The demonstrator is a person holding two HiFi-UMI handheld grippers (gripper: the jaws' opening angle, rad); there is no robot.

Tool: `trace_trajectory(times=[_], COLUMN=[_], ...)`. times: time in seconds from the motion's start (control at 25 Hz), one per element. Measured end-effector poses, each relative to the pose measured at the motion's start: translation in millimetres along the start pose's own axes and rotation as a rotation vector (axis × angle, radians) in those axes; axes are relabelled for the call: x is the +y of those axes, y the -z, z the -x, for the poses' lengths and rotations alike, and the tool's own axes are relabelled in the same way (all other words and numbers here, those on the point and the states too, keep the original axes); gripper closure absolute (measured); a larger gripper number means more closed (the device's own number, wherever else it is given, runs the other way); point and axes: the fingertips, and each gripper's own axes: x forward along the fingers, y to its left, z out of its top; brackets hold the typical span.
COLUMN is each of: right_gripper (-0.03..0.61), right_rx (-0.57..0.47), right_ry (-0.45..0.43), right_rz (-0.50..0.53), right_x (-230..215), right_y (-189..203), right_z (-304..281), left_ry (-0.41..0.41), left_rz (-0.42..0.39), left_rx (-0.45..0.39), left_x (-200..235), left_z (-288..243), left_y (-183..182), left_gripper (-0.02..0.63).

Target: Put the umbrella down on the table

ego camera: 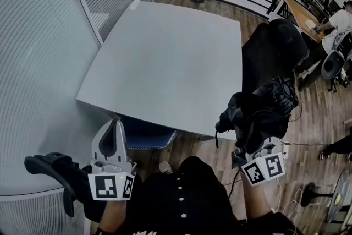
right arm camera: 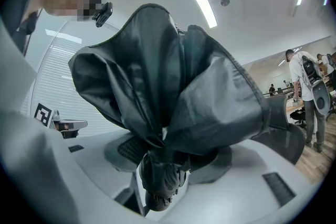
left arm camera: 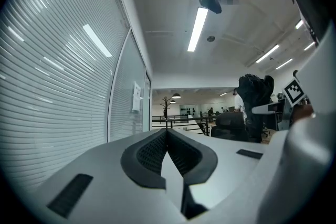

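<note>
Filling the middle of the head view, the grey worktop [ego camera: 165, 58] lies bare, with a slatted wall [ego camera: 38, 52] along its left side. A black office chair [ego camera: 275, 49] stands at its right edge, between the worktop and the desks further off, where people sit. A blue chair [ego camera: 147, 137] is pushed in under the near edge, mostly hidden by it.

The umbrella [ego camera: 258, 113], black and folded into loose bunched cloth, hangs in the air off the worktop's near right corner, over the wooden floor [ego camera: 308, 118] and clear of the surface. In the head view its cloth covers the front of the right gripper [right arm camera: 163, 165], so only the marker cube [ego camera: 264, 168] shows there. The right gripper view shows the fingers clamped on the umbrella's dark ribbed handle [right arm camera: 160, 186], with the cloth blocking most of the room beyond.

The left gripper [ego camera: 116, 124] sits low at the near left, short of the worktop's edge, its fingers pressed together with nothing between them.
</note>
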Motion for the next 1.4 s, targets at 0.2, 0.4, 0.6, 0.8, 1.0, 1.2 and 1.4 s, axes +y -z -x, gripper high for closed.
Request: trace_trajectory(times=[0.2, 0.4, 0.6, 0.8, 1.0, 1.2, 1.4], right_gripper=[0.341, 0.342, 0.342, 0.341, 0.342, 0.342, 0.342], right_rx=[0.017, 0.012, 0.007, 0.000, -0.013, -0.009, 0.012], right_ry=[-0.001, -0.009, -0.020, -0.028, -0.038, -0.061, -0.095], right_rz=[0.019, 0.015, 0.006, 0.016, 0.011, -0.002, -0.006], right_x=[0.6, -4.6, -19.2, -38.2, -54.6, -71.4, -79.0], right_y=[9.6, 10.3, 0.6, -9.8, -1.4, 10.7, 15.4], right_z=[-11.8, -29.1, -71.6, -95.4, -107.9, -107.3, -125.5], left_ry=[0.005, -0.005, -0.011, -0.031, -0.046, -0.066, -0.082], left_rz=[0.015, 0.012, 0.009, -0.005, -0.006, -0.023, -0.018], left_rx=[0.013, 0.020, 0.014, 0.014, 0.018, 0.023, 0.034], left_x=[3.2, 9.1, 18.0, 15.3, 11.3, -3.2, -6.6], left_z=[-9.9, -23.6, -65.0, -94.4, -108.5, -111.8, -127.5], left_y=[16.3, 19.4, 7.3, -1.1, 13.7, 20.3, 18.8], left_gripper=[0.598, 0.598, 0.598, 0.598, 0.598, 0.598, 0.598])
